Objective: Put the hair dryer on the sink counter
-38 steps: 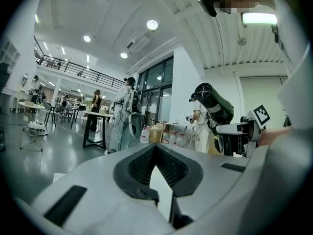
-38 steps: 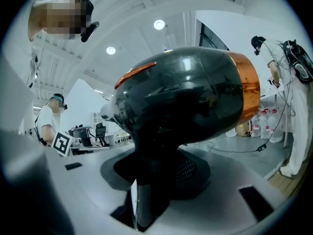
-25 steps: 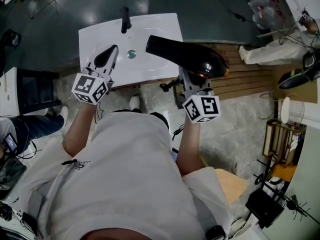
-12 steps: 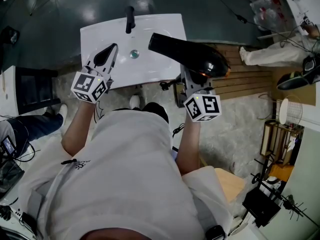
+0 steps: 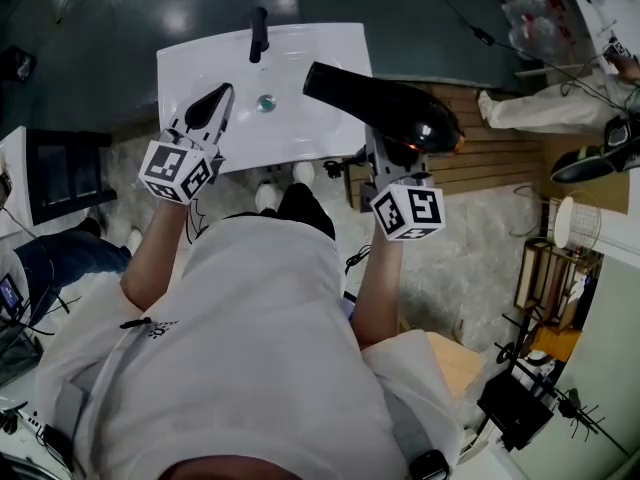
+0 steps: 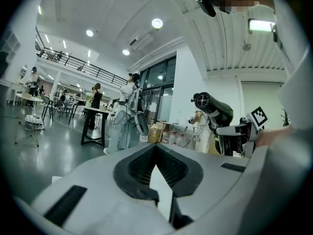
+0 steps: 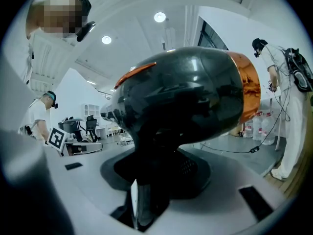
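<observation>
So, the glossy black hair dryer with the copper-orange band at its back (image 5: 385,108) isn't on the counter yet. The right gripper (image 5: 388,158) has its jaws clamped around the dryer's handle, with the fat body sitting just above them. From the head view, the barrel hangs over the right-hand edge of the white rectangular sink counter (image 5: 330,53), nozzle aimed roughly toward the black faucet (image 5: 258,33). The left gripper (image 5: 220,93) shows over the left part of the basin, jaws closed tip to tip with nothing in them.
</observation>
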{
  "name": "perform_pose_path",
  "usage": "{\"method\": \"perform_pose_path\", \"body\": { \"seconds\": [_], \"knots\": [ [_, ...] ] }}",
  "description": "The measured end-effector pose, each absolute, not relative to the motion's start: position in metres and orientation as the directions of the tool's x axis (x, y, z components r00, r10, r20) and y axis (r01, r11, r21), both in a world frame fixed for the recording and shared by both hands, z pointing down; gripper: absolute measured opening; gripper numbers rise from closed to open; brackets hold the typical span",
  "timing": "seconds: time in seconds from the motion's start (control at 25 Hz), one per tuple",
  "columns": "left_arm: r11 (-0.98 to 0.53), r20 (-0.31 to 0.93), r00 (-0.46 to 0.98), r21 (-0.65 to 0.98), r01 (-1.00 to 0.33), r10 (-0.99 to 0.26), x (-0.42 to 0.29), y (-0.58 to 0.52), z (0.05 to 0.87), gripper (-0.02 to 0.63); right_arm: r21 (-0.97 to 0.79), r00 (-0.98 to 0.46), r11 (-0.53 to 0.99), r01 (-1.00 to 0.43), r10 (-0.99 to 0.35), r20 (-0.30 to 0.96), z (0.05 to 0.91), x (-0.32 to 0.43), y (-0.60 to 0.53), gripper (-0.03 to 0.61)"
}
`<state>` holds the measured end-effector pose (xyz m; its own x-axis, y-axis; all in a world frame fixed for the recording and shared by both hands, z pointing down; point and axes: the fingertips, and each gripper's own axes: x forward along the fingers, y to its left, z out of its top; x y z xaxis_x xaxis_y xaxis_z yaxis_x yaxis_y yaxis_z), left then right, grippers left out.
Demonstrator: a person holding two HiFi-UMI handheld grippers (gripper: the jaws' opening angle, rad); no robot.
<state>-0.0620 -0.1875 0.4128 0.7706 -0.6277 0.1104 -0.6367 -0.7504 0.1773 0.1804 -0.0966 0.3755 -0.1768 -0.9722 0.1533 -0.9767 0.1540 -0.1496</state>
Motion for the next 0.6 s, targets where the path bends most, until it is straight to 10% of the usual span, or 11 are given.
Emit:
{"method": "perform_pose_path", "body": {
  "seconds": [0.6],
  "knots": [
    [-0.726,0.146,0.751,0.194,-0.660,-0.644,-0.014,-0.200,0.423,0.002,-0.162,-0.252,0.222,-0.961,-0.948,0.195,0.395,0.216,-0.140,0.156]
  ]
}}
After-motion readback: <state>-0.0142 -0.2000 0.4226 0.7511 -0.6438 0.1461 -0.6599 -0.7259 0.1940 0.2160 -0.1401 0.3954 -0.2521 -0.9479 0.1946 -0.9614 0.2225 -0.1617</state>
